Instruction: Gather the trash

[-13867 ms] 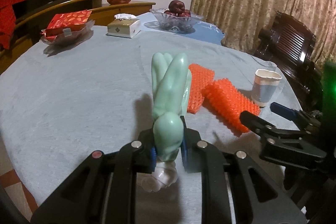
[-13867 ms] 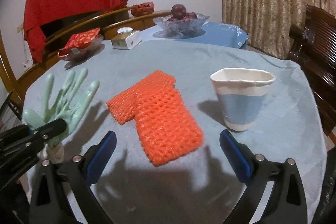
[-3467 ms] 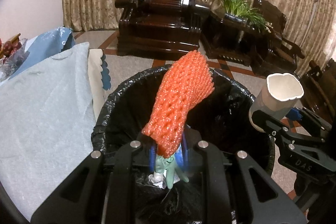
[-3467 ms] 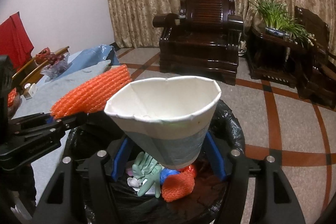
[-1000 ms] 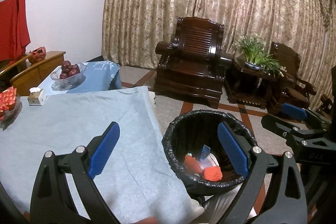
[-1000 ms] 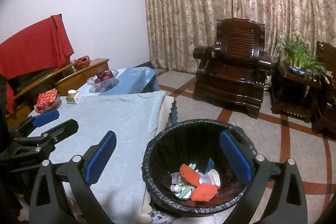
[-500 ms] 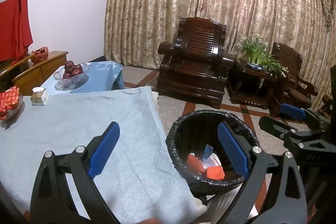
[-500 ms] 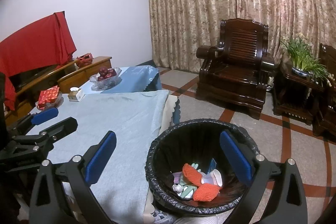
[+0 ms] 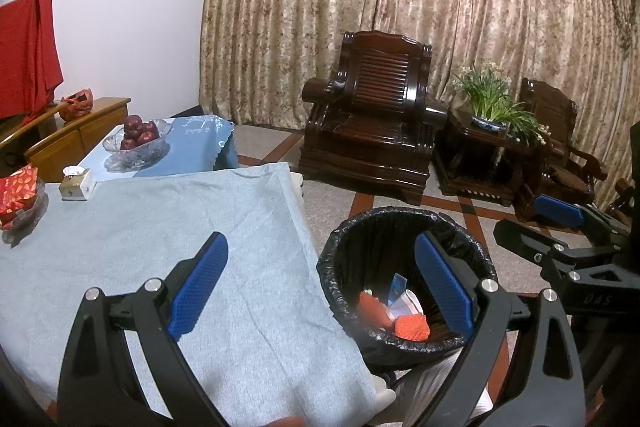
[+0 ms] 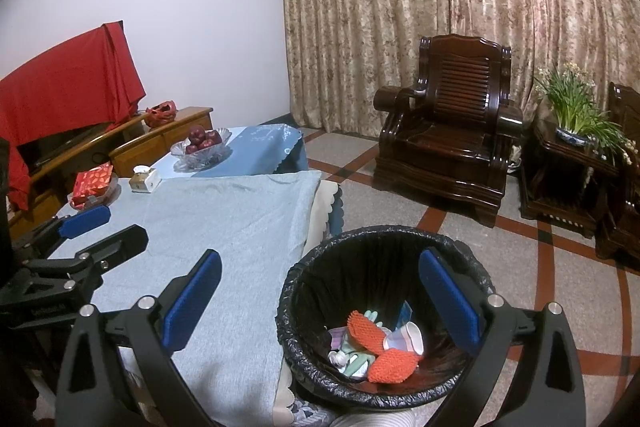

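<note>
**A:** Where has the trash ended up?

**B:** All of it lies in the black-lined bin (image 10: 384, 311), low and centre-right in the right wrist view, standing on the floor just beside the draped edge of the table (image 10: 240, 223). Two orange foam nets (image 10: 366, 333) are on top of the pile; the upper one runs its long axis from upper left to lower right, the lower one (image 10: 390, 365) lies nearly level along the frame's bottom.

**A:** And the cup?

**B:** The paper cup (image 10: 404, 341) lies on its side between the nets, its mouth turned toward the right of the frame. A pale green glove (image 10: 370, 316) peeks out behind the upper net, fingers pointing up the frame.

**A:** What are the grippers doing?

**B:** The right gripper (image 10: 320, 299) has its blue pads spread wide, one over the tablecloth and one over the bin's far rim, with nothing between them. The left gripper (image 9: 320, 285) is likewise spread wide and empty, straddling the table edge and the bin (image 9: 404, 243). In the left wrist view the nets (image 9: 412, 327) show as orange patches deep in the bin.

**A:** Anything else about?

**B:** A fruit bowl (image 10: 202, 143) and a tissue box (image 10: 144, 179) sit at the table's far end, upper left; a dark wooden armchair (image 10: 448, 131) stands before the curtain
</note>
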Demonstrator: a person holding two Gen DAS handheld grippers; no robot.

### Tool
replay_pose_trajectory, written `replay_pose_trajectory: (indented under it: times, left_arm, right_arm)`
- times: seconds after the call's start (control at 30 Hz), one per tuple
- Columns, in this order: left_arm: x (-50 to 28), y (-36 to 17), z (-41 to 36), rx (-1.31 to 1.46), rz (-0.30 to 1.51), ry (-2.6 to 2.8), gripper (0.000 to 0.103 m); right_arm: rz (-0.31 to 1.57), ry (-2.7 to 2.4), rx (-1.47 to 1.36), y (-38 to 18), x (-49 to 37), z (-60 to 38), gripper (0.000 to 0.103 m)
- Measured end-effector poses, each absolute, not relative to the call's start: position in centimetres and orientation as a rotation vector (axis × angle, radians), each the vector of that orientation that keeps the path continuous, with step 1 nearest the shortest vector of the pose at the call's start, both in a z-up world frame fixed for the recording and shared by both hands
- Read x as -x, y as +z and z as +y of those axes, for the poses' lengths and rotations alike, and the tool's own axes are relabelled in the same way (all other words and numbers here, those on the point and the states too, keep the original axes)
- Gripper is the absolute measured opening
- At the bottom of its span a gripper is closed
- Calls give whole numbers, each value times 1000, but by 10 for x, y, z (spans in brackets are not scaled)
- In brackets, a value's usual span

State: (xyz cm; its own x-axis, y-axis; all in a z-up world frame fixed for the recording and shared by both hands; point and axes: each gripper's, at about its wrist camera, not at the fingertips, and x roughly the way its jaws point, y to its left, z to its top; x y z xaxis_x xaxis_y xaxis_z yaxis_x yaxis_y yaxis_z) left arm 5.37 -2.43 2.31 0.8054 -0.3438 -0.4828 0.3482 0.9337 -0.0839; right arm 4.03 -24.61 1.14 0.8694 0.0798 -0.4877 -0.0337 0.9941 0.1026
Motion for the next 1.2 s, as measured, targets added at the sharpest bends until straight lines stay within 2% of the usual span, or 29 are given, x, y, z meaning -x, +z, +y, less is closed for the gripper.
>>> replay_pose_trajectory:
  times: [1.2]
  left_arm:
    - [-54, 19, -16, -18, 523, -368, 92]
  right_arm:
    - [519, 56, -96, 9, -39, -244, 97]
